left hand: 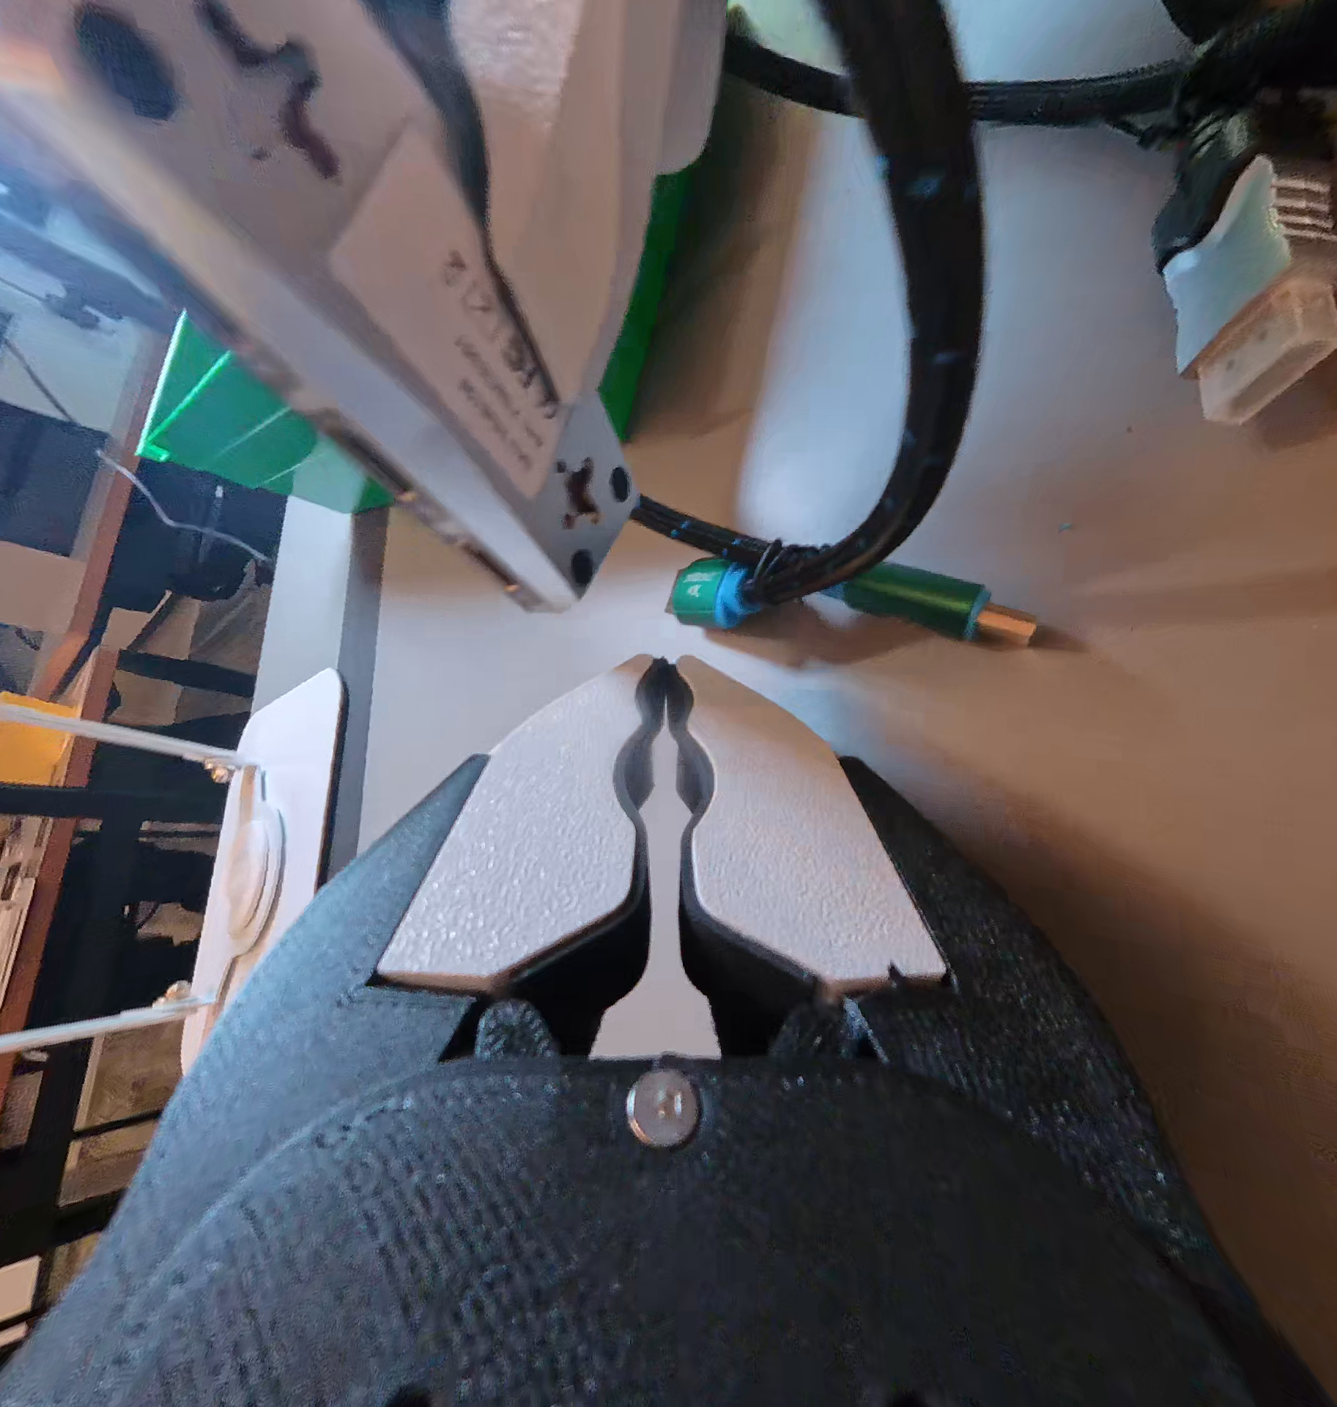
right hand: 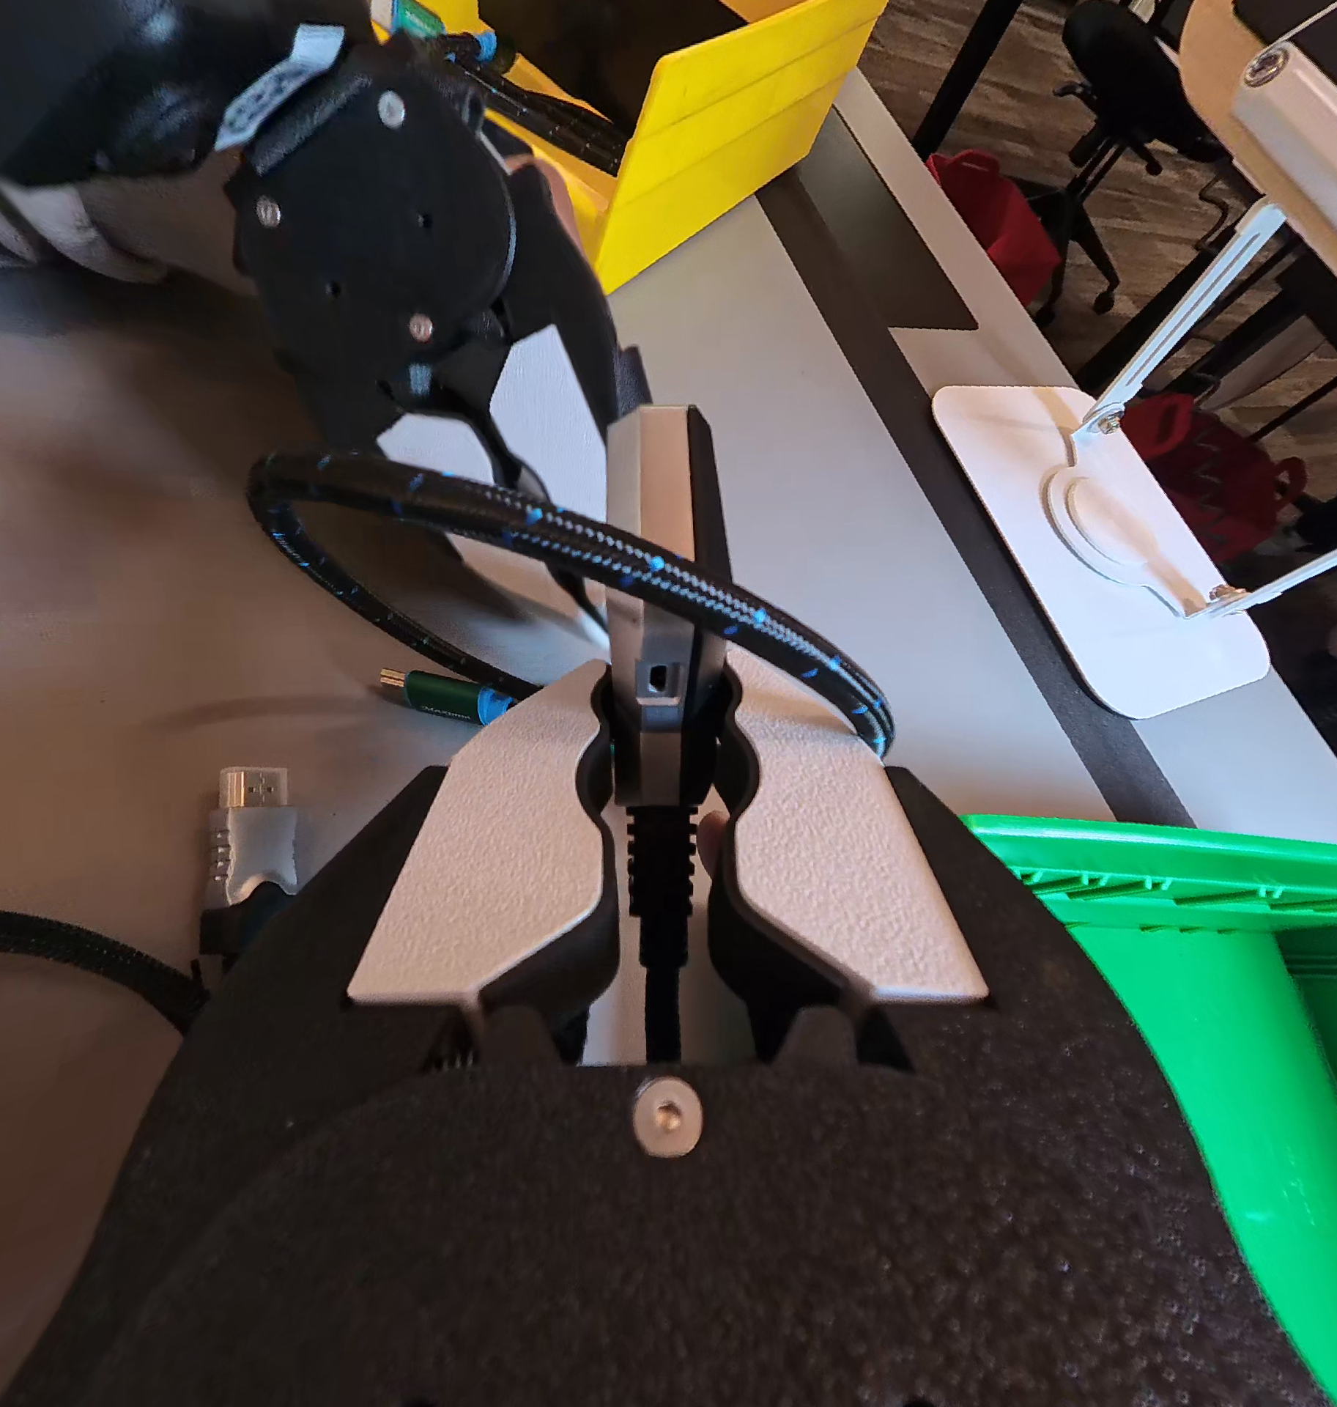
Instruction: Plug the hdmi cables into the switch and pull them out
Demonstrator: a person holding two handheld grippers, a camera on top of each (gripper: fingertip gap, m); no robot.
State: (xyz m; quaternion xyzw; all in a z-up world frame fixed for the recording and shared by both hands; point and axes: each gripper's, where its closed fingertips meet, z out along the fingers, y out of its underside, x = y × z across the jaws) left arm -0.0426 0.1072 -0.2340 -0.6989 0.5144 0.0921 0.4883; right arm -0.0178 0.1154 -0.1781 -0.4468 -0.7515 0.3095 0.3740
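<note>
My right gripper (right hand: pixel 661 723) is shut on the grey HDMI switch (right hand: pixel 661 533) and holds it upright and edge-on above the table, its own black lead running back between the fingers. The switch fills the upper left of the left wrist view (left hand: pixel 421 304). My left gripper (left hand: pixel 669 664) is shut with nothing between its pads, just short of the switch's corner. A green HDMI plug with a gold tip (left hand: pixel 916 601) lies on the table on a black-and-blue braided cable (right hand: pixel 650 571) that loops past the switch. The plug also shows in the right wrist view (right hand: pixel 444 697). A silver HDMI plug (left hand: pixel 1259 304) lies unplugged farther right.
The silver plug (right hand: pixel 250 822) lies left of my right fingers. A green bin (right hand: pixel 1183 952) stands at the right and a yellow bin (right hand: pixel 726 129) at the back. A white lamp base (right hand: pixel 1091 548) sits near the table edge. The left gripper's body (right hand: pixel 391 251) is beyond the switch. Spacing between my two grippers at the tips: around 7 centimetres. The silver HDMI plug (left hand: pixel 1259 304) sits 10 centimetres or so from the ends of my right fingers. Seen from the right wrist view (right hand: pixel 252 808) as well.
</note>
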